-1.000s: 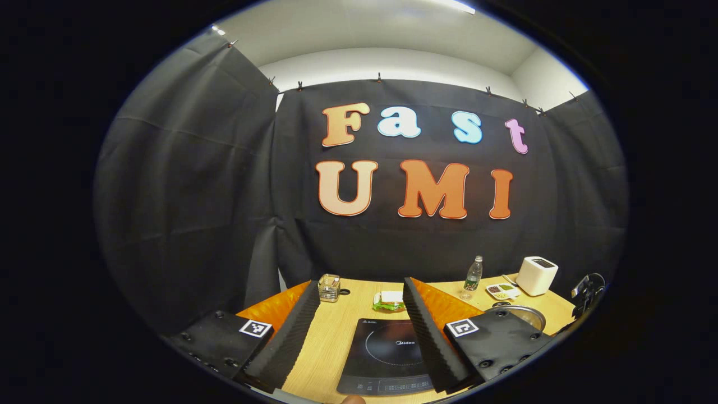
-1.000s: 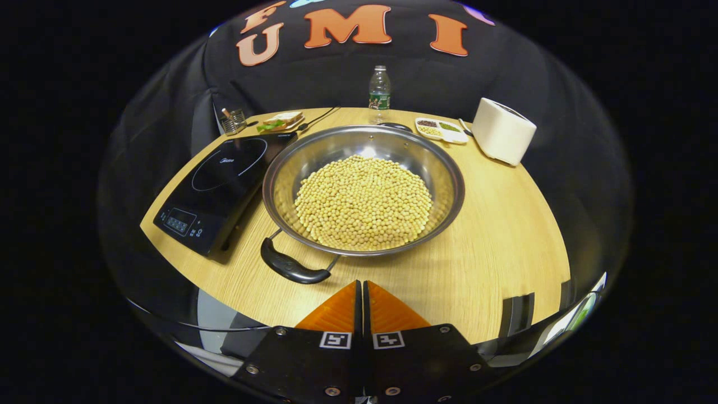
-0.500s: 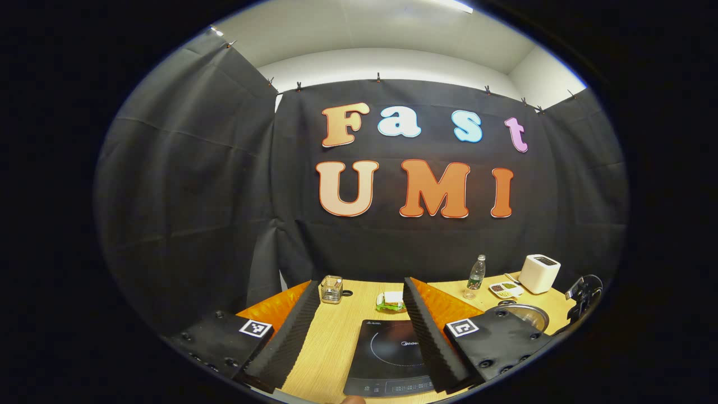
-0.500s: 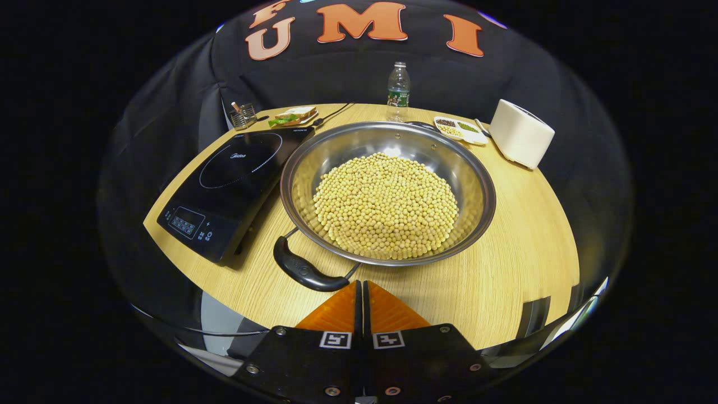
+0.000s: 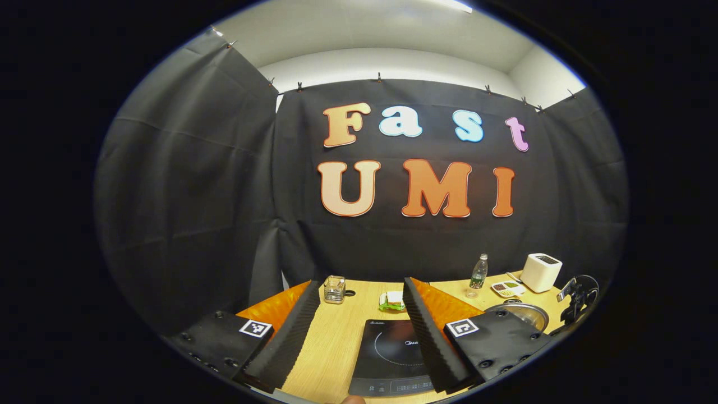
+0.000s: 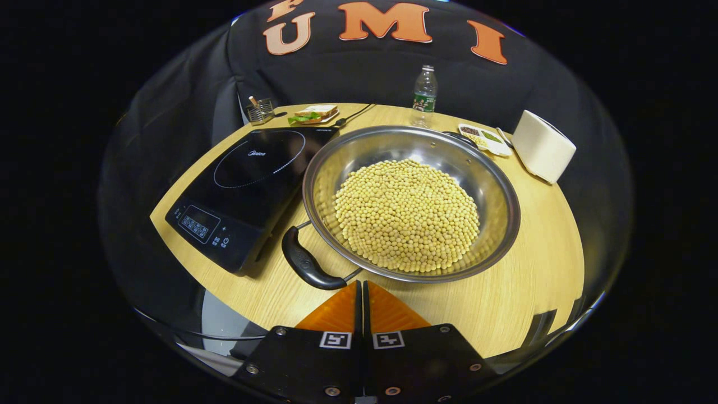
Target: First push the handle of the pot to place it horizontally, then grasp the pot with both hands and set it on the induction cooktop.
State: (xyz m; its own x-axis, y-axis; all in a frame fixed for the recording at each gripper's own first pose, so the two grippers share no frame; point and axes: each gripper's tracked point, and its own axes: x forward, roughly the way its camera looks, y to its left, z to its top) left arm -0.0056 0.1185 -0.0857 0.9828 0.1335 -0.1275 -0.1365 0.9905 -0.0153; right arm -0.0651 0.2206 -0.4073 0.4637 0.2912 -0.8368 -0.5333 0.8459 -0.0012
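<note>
Steel pot (image 6: pixel 411 201) of soybeans sits mid-table; my closed right gripper (image 6: pixel 362 292) nears its black handle (image 6: pixel 307 265), ready to push; left gripper (image 5: pixel 359 331) wide.

A small white brand word, too small to be read surely, is printed on the flat black glass induction cooktop (image 6: pixel 247 179).

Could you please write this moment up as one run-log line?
stage: handle push | right gripper: shut, tips at pot handle | left gripper: open, above cooktop | pot: on table, beside cooktop
</note>
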